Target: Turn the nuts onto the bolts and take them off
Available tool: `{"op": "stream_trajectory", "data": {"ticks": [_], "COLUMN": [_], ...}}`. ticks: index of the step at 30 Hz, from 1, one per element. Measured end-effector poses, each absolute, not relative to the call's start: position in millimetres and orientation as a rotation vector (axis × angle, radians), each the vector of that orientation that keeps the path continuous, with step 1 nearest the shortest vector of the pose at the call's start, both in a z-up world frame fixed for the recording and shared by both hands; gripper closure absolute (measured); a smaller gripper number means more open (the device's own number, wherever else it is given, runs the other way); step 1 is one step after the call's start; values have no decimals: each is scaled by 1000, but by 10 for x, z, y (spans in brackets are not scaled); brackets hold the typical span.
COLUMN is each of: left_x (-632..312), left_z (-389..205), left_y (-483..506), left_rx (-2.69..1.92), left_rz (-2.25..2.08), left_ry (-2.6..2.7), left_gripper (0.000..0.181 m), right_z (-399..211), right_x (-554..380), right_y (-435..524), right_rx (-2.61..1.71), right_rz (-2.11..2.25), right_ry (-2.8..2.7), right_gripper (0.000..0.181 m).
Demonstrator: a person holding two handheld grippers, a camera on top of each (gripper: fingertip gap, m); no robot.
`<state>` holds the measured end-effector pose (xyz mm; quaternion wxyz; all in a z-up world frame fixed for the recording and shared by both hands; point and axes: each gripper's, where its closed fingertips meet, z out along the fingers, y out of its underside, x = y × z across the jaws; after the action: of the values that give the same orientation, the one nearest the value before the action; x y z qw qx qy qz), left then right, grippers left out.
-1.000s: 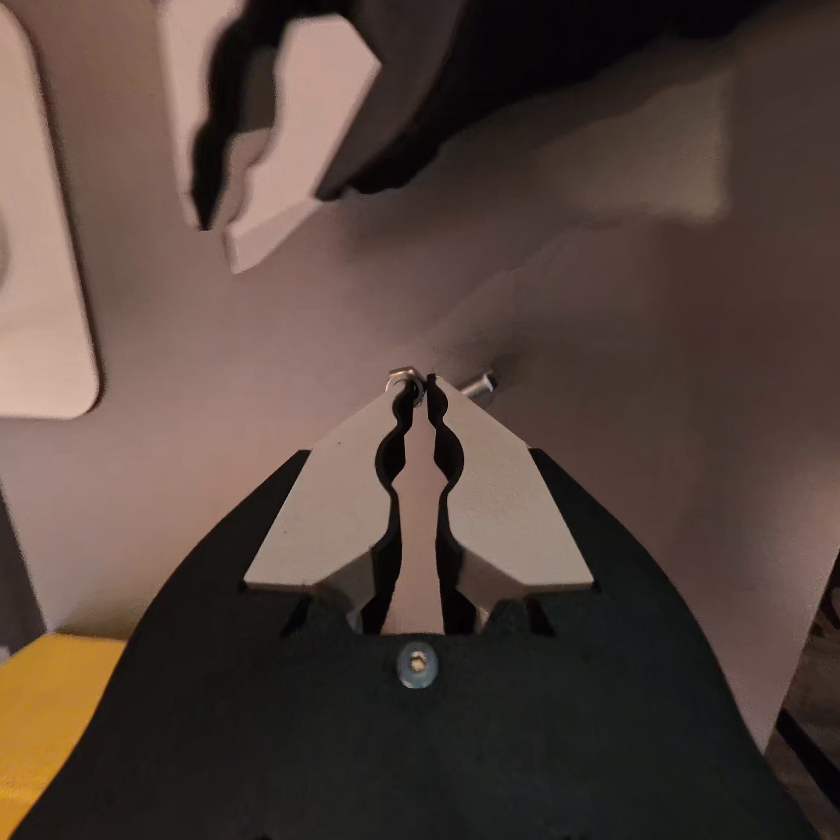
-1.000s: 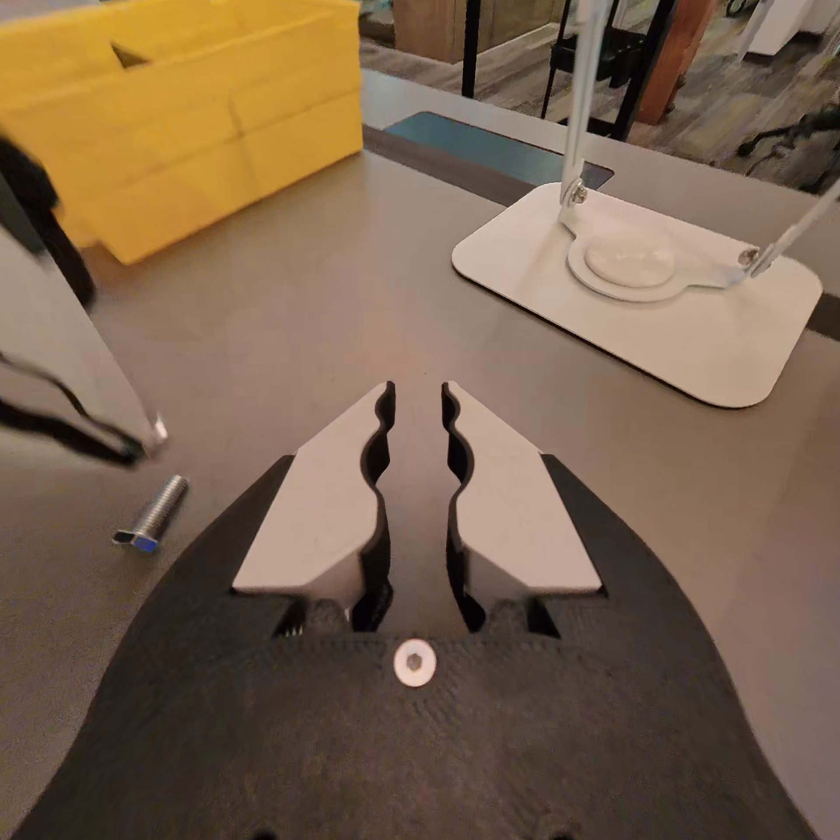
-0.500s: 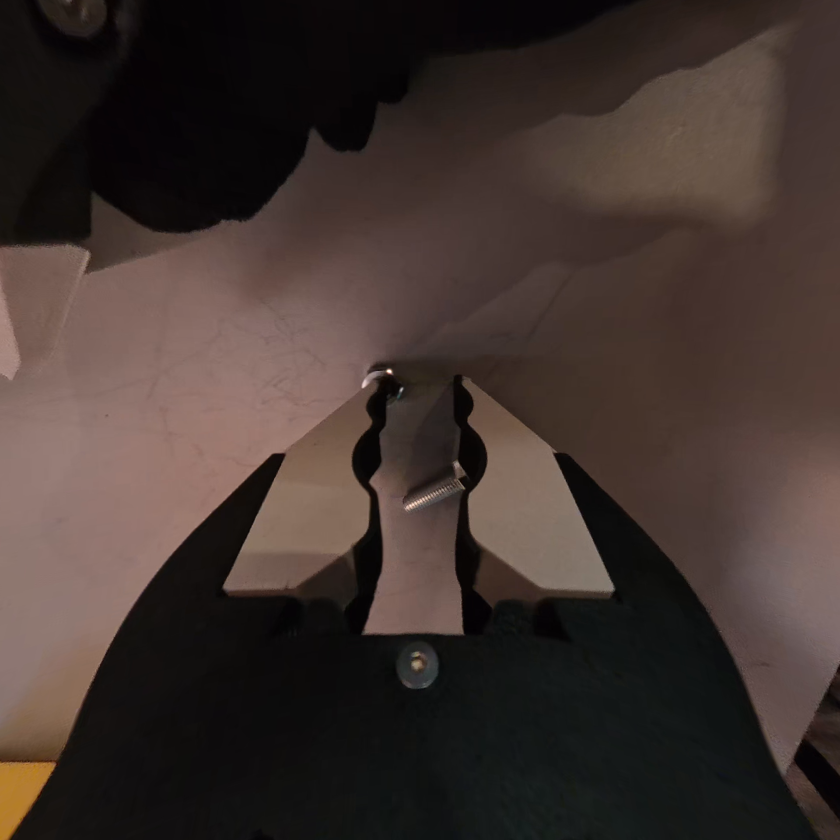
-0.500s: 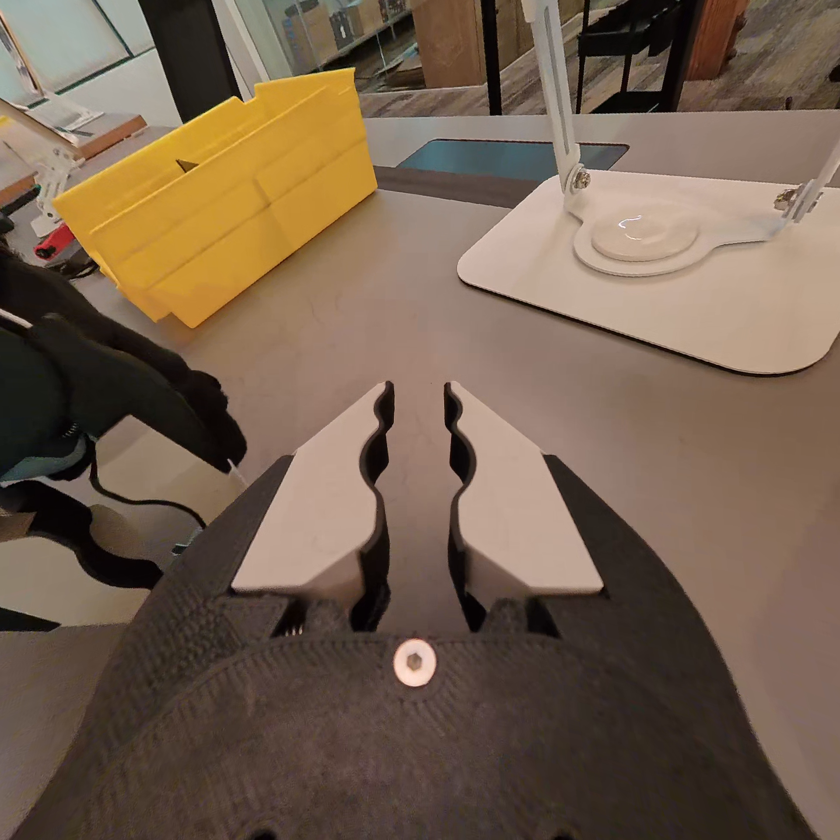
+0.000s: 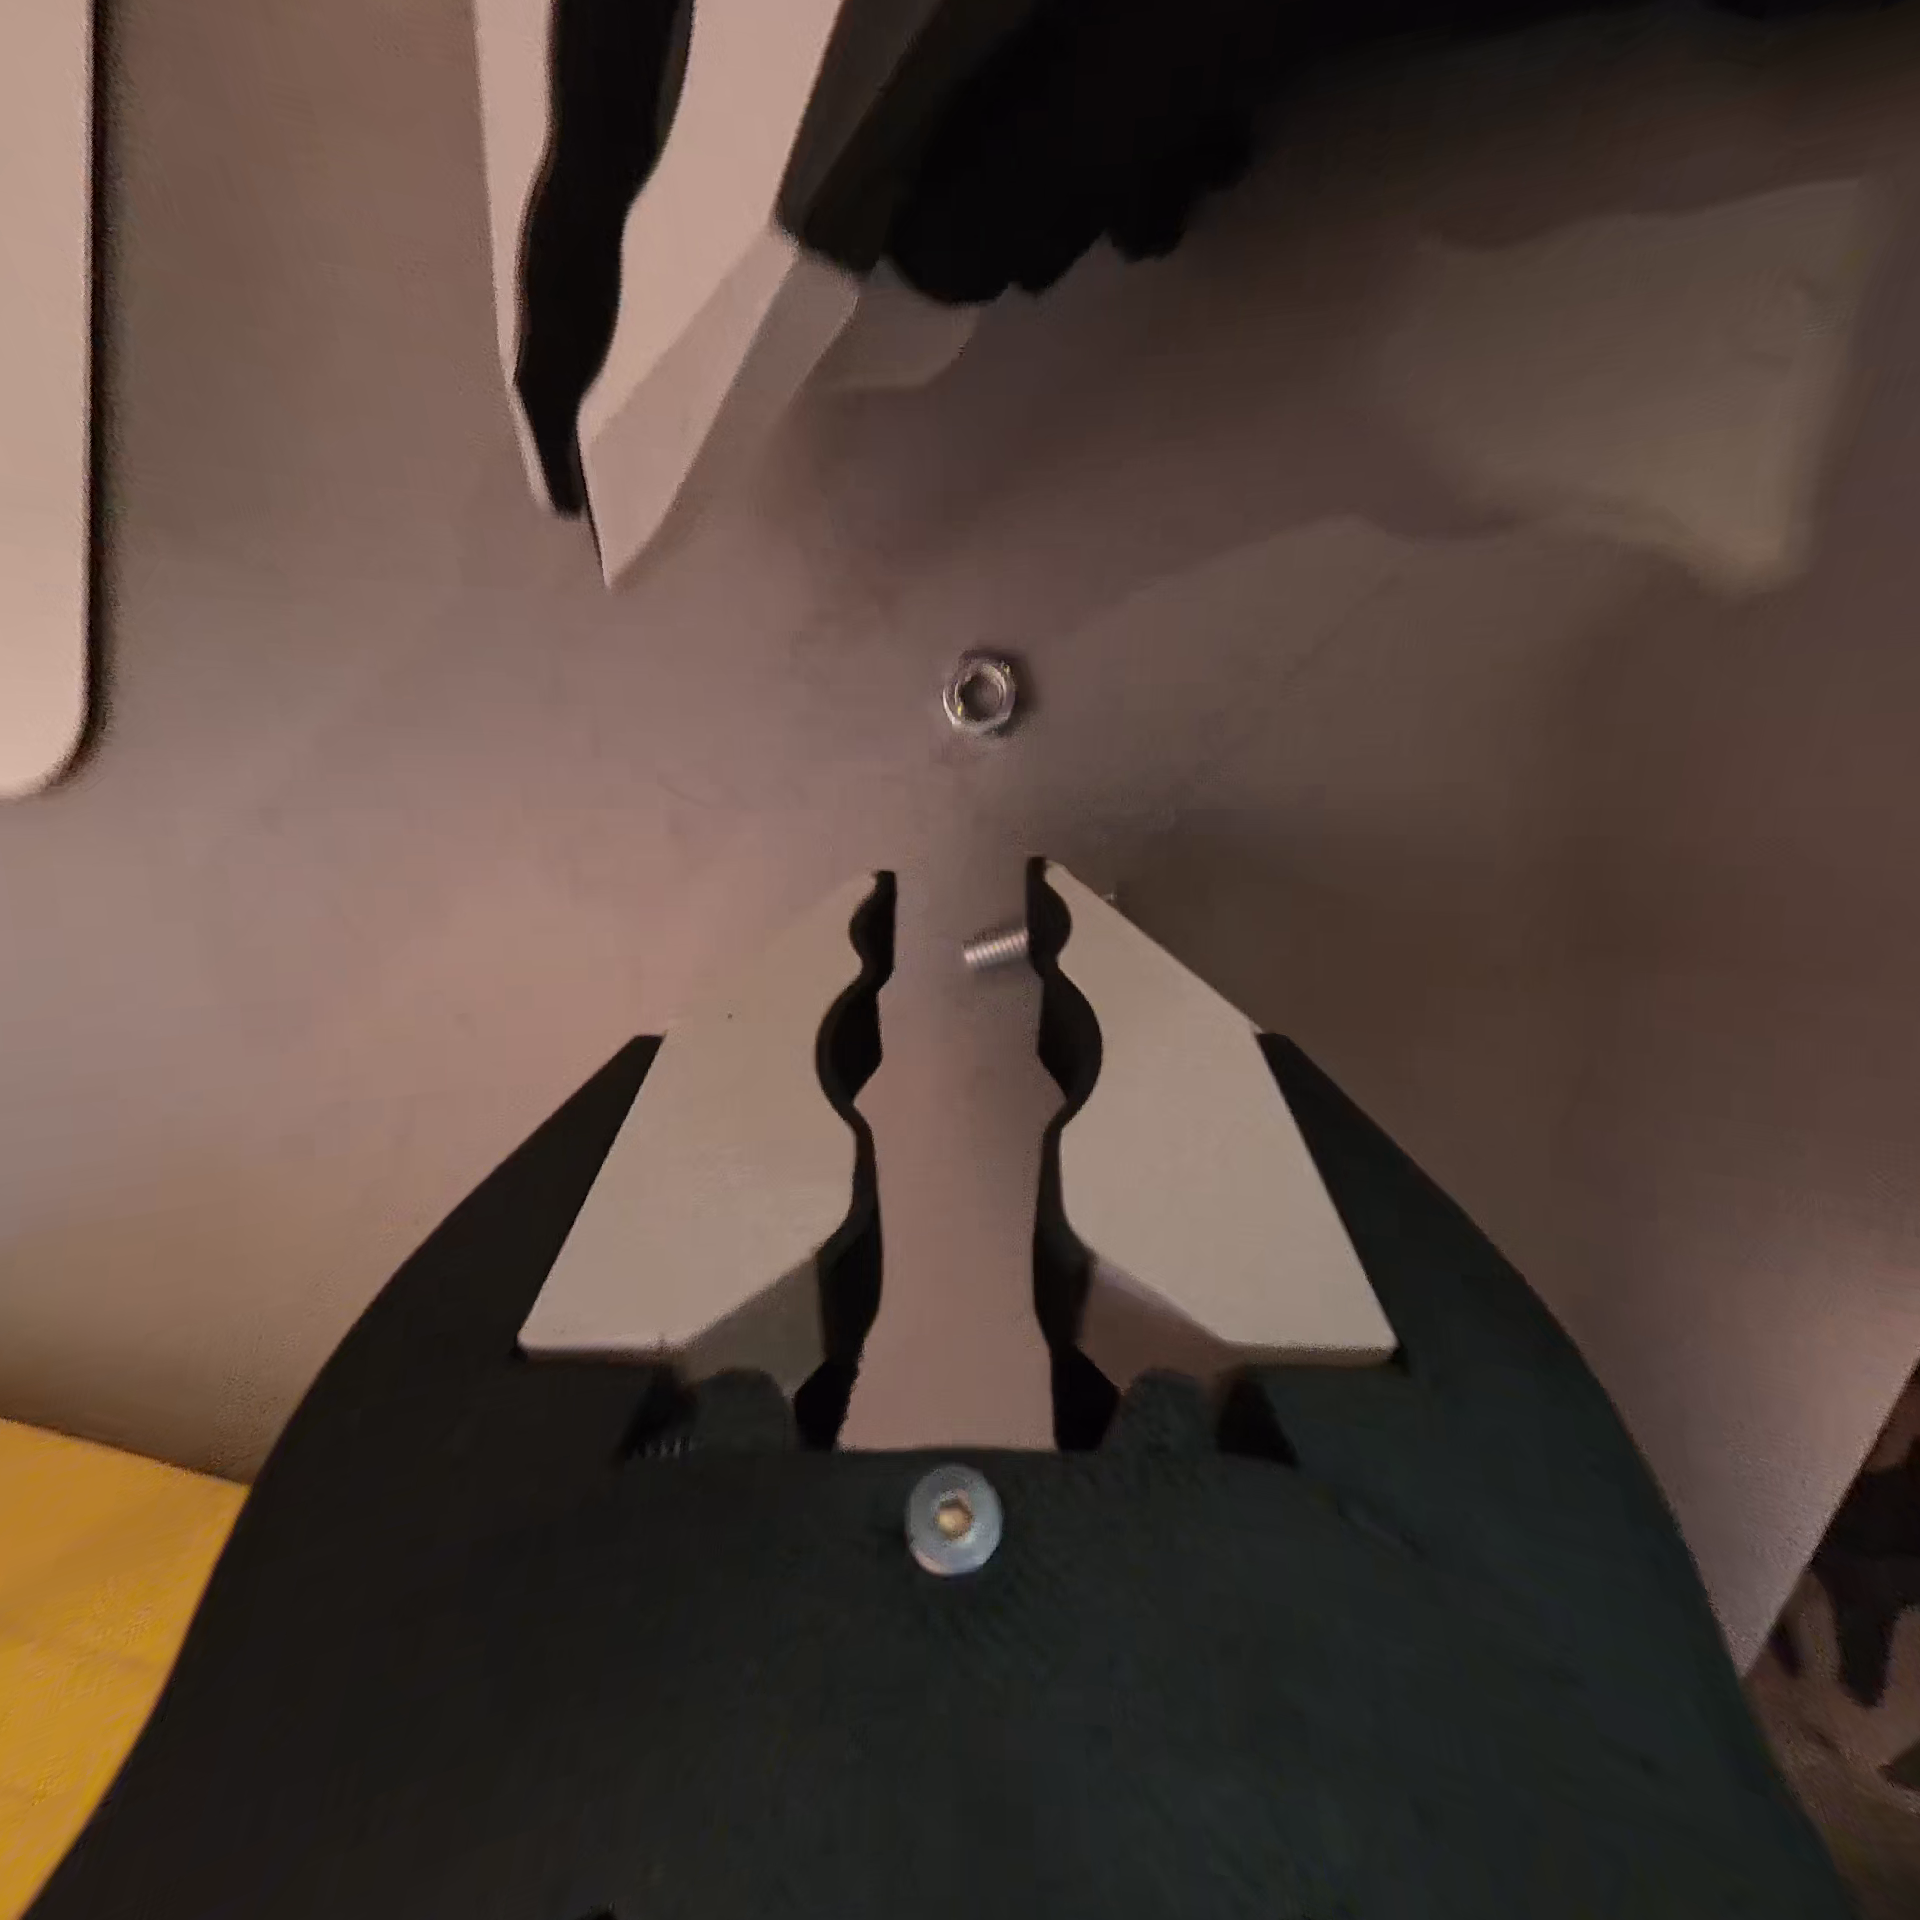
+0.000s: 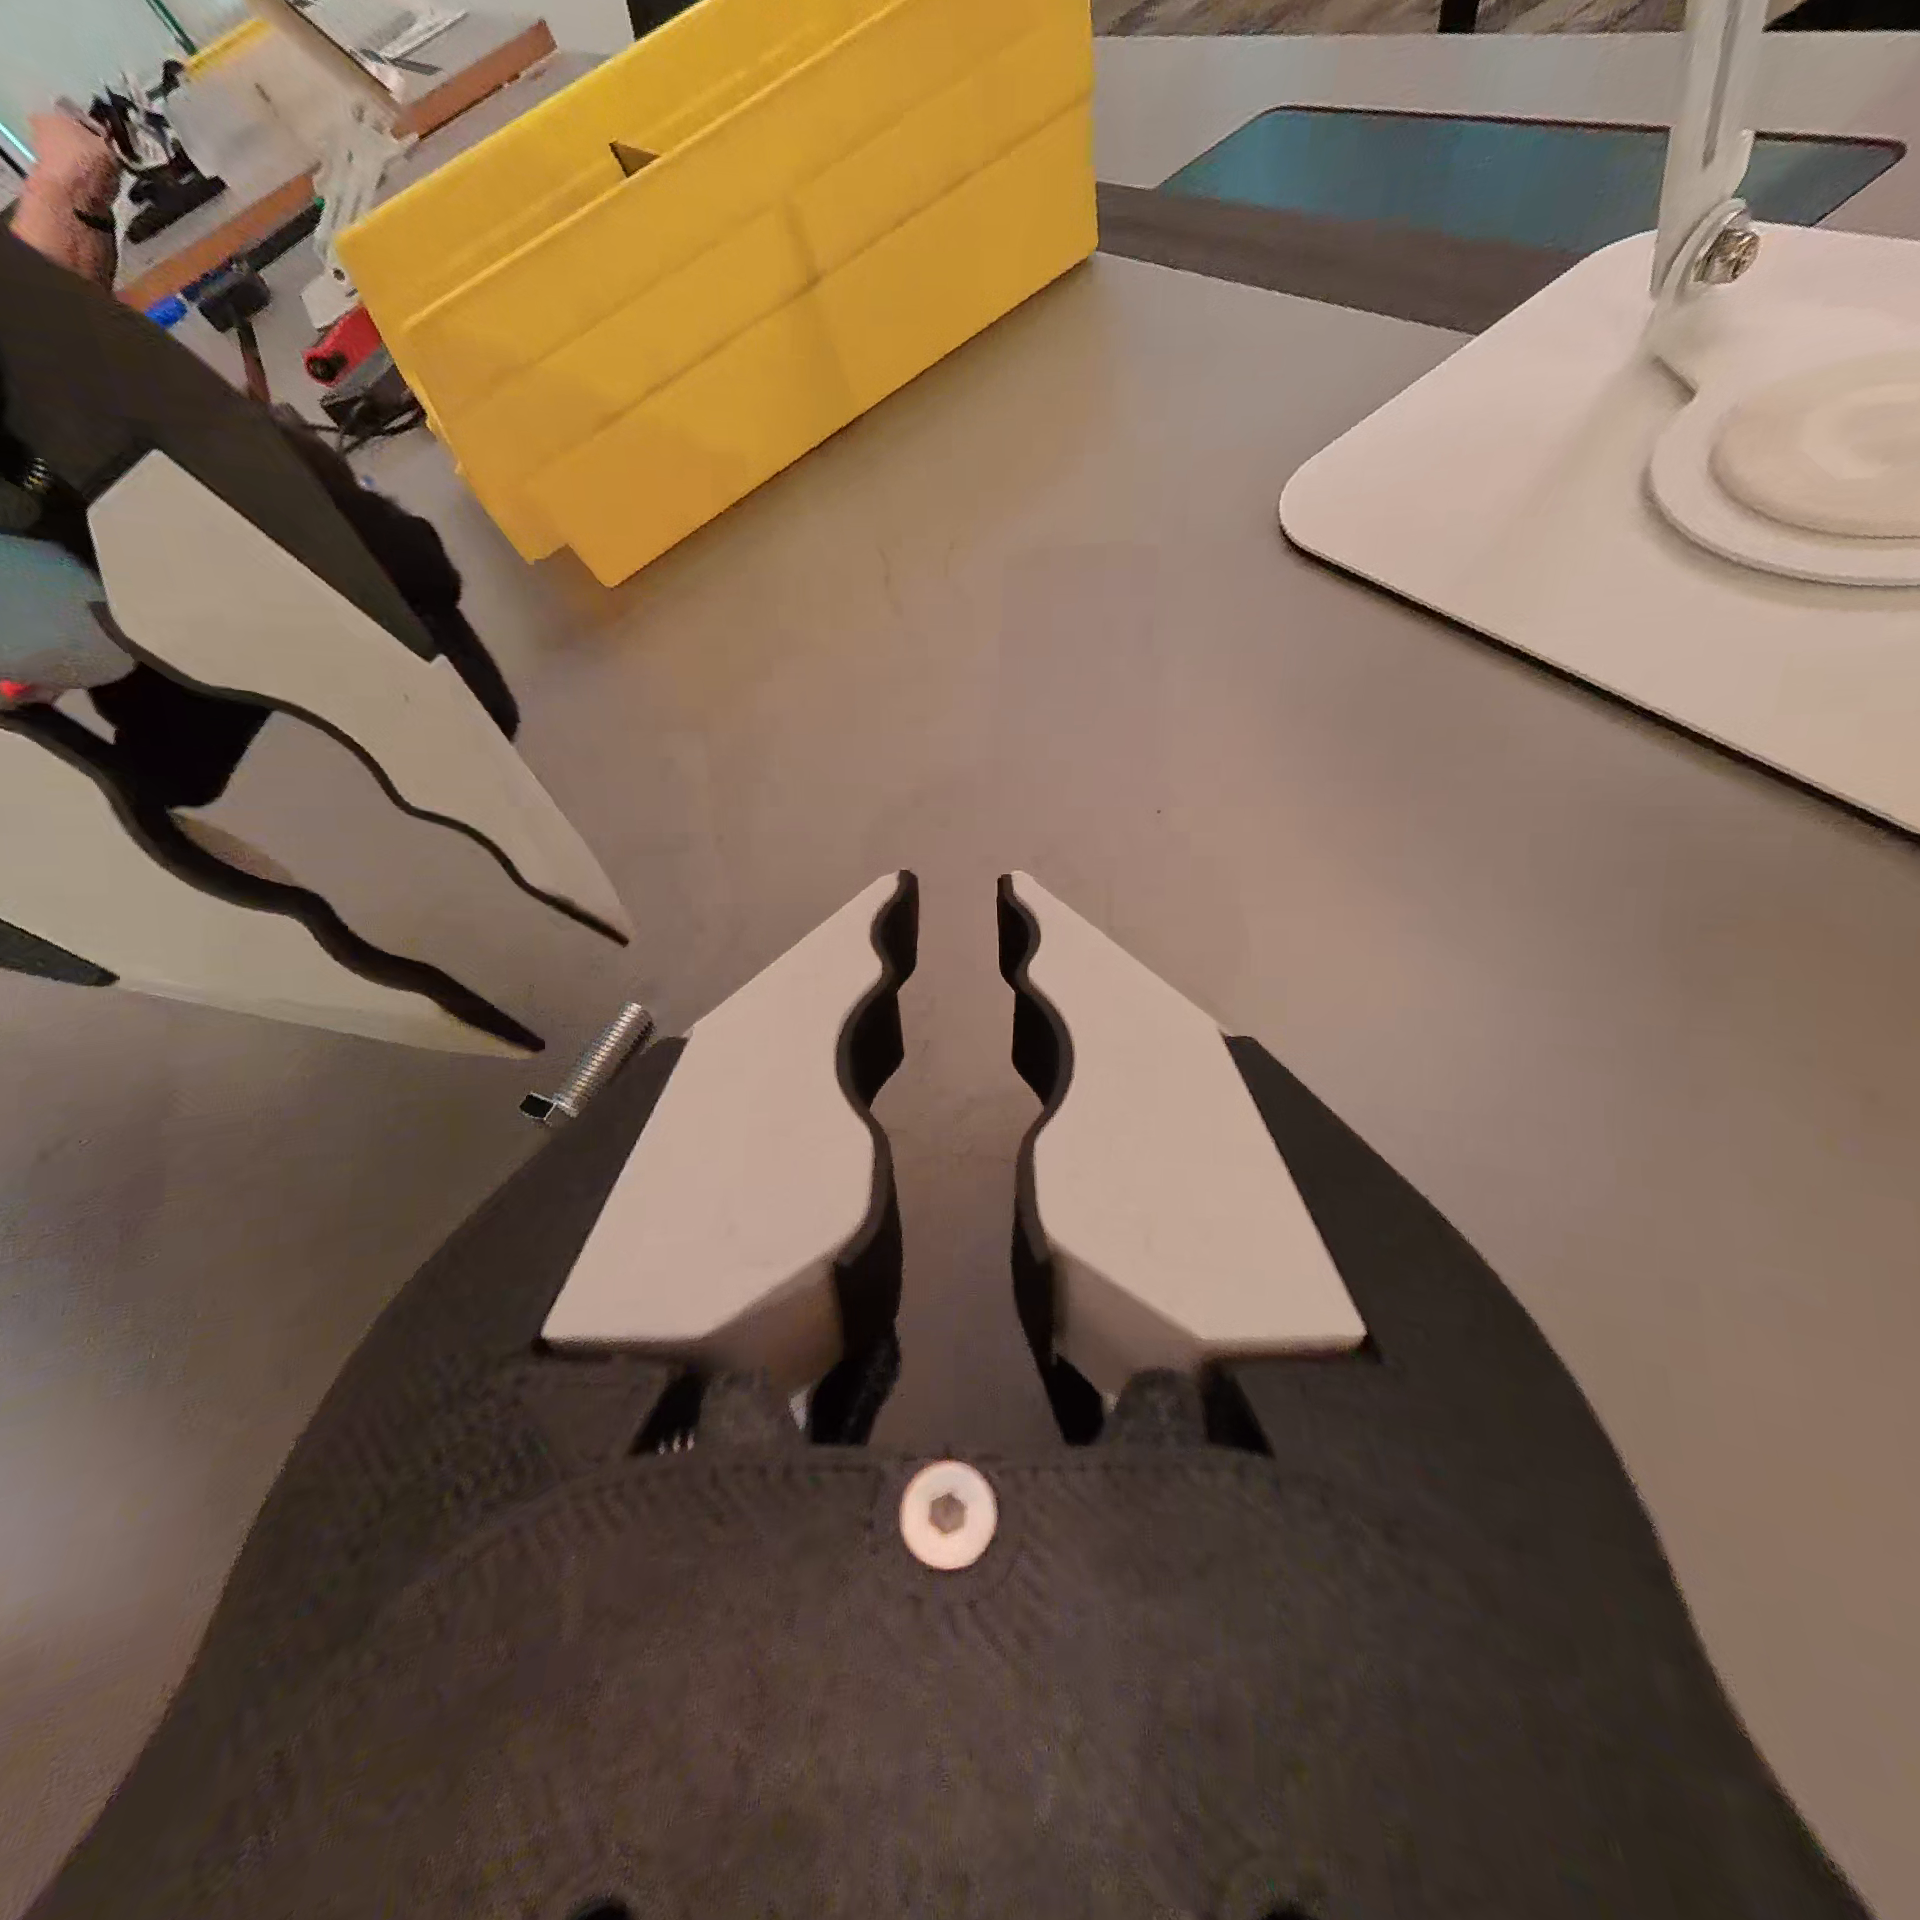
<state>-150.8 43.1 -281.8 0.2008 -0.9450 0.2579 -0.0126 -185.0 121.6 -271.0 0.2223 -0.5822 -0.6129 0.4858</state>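
Nut (image 5: 978,695) lying flat and alone on the grey tabletop (image 5: 364,831), just above centre in the left wrist view, hole facing up, free of any thread. Bolt (image 5: 995,949) lying on its side just below it, threaded end peeking out beside the right-hand finger of the left gripper (image 5: 958,883); same bolt (image 6: 588,1062) at left of centre in the right wrist view, near the tips of the left gripper (image 6: 577,982). Probably set apart so each can be picked singly for threading. Left gripper parted and empty, hovering over both parts. Right gripper (image 6: 956,894) likewise parted, holding nothing, aimed at bare table; seen too as a blurred shape at upper left of the left wrist view (image 5: 582,447).

Compared with a second ago: nut then sat at the left gripper's tips, which were nearly together; now released, jaws wider, nut well clear above the tips. Half a second ago bolt lay deeper between the fingers; now up near the tips.

Yellow bin (image 6: 727,301) at upper left, white stand base (image 6: 1558,582) at upper right.
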Motion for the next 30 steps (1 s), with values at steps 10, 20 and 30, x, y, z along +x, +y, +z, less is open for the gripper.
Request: {"op": "stream_trajectory", "data": {"ticks": [10,20,30], "left_x": [-1316,-1296,-1374], "left_z": [-2988,-3084,-2860], "left_y": [217,225,327], "left_rx": [-2576,-2567,-2367], "left_rz": [64,137,573], "left_ry": [624,654,888], "left_gripper": [161,174,177], "right_z": [-2708,-2712,-2665], "right_x": [-1848,-1845,-1711], "right_y": [1224,1216,740], "right_rx": [-1615,-1613,-1578], "right_rz": [1350,1349,1632], "right_ry": [-1687,-1692,-1904], "right_gripper": [169,169,164]}}
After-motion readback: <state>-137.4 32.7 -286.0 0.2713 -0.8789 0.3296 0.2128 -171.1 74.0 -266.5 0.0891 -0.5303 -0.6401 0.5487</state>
